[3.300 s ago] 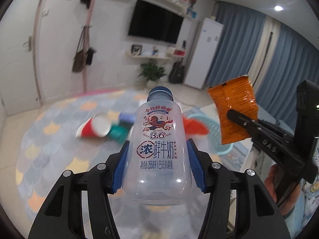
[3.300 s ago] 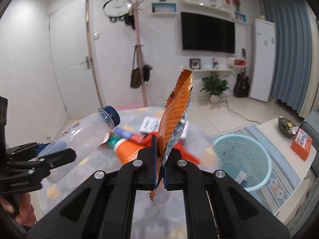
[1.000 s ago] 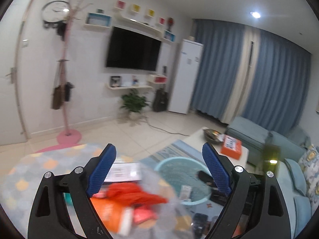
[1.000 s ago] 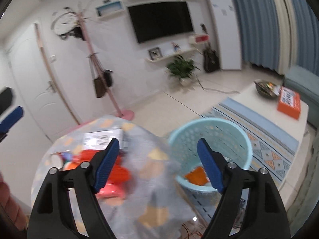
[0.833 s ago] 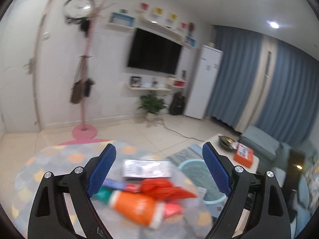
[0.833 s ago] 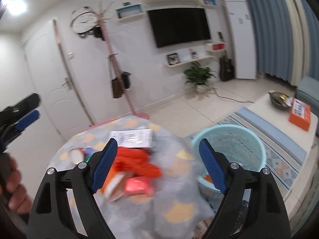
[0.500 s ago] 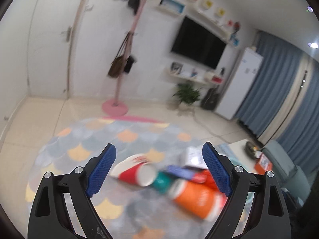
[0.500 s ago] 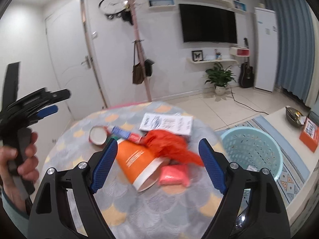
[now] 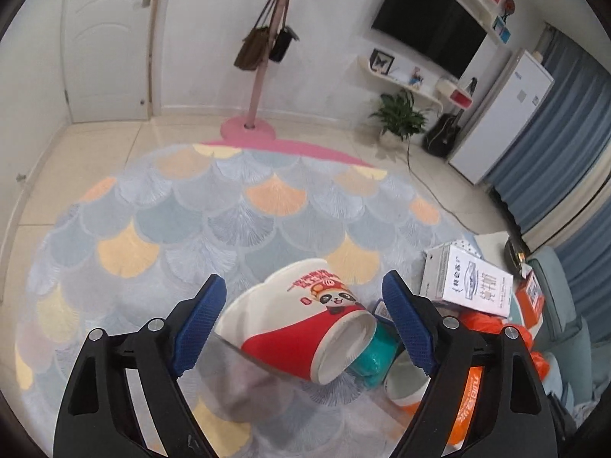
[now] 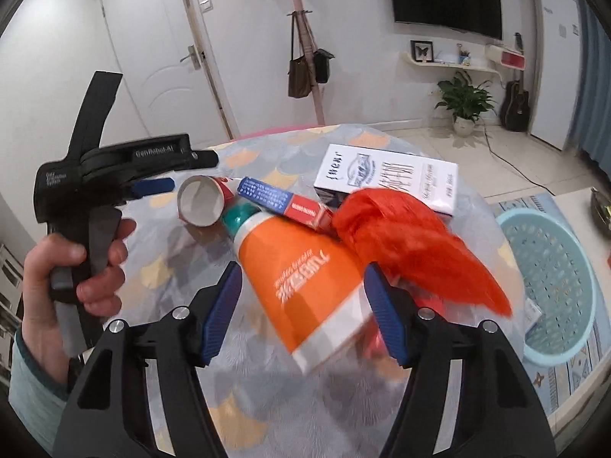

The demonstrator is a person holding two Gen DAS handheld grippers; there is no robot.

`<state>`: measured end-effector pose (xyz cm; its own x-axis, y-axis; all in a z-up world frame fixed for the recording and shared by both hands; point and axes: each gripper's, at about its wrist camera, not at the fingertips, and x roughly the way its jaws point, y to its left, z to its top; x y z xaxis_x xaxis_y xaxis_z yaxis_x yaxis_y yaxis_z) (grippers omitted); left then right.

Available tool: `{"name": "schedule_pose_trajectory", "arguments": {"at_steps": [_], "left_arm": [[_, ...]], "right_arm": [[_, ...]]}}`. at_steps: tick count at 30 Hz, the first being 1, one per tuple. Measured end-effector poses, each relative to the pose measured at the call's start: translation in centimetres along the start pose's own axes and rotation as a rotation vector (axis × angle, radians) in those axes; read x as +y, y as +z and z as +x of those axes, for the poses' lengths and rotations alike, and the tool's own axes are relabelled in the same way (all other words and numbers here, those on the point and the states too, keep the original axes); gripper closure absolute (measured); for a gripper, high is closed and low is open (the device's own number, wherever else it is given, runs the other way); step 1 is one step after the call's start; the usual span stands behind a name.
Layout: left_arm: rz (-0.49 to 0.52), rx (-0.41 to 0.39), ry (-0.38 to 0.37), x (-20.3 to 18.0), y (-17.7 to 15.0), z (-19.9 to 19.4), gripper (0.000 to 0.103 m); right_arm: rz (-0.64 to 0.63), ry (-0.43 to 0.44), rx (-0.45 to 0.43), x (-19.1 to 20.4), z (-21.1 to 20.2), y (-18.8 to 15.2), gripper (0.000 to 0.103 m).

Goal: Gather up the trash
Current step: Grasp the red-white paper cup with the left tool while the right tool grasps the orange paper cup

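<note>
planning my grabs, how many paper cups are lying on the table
2. The red-and-white panda-print paper cup lies on its side between the left gripper's open fingers. The large orange paper cup lies between the right gripper's open fingers. More may hide under the pile.

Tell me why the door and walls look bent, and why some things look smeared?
Both wrist views use fisheye lenses, so the door bows near the edges. In the right wrist view the orange bag and orange cup are smeared by motion. In the left wrist view the red cup is only slightly soft.
</note>
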<state>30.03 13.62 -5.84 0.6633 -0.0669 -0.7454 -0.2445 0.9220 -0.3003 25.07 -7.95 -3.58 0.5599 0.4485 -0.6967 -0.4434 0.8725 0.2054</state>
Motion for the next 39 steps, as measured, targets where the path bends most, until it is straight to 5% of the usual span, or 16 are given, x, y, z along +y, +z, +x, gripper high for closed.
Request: {"name": "schedule_pose_trajectory", "arguments": {"at_steps": [7,14,21,34,39], "left_arm": [[0.069,0.109,0.058,0.4,-2.0,1.3,0.028],[0.071,0.149,-0.023,3.4,-4.1,-0.2,0.031],[0.092,0.133,-0.036,4.2,-5.7,-1.0,0.031],[0.074,0.077,-0.072,4.1,-5.8,-0.3,0.036],[0.050,0.035,-0.084,4.9,-6.5,-2.0,0.037]], "right_arm": [[0.051,0.031,0.063,-1.4,3.4,1.3,0.040],[0.047,0.062,0.108,-1.0,4.6,1.9,0.035],[0.063,0.126,0.175,0.1,5.7,1.1,0.030],[-0.095,0.190,0.208,5.7,3.6,-3.1,0.030],[-0.116,0.162,0.201,6.8,3.3,-3.6,0.029]]}}
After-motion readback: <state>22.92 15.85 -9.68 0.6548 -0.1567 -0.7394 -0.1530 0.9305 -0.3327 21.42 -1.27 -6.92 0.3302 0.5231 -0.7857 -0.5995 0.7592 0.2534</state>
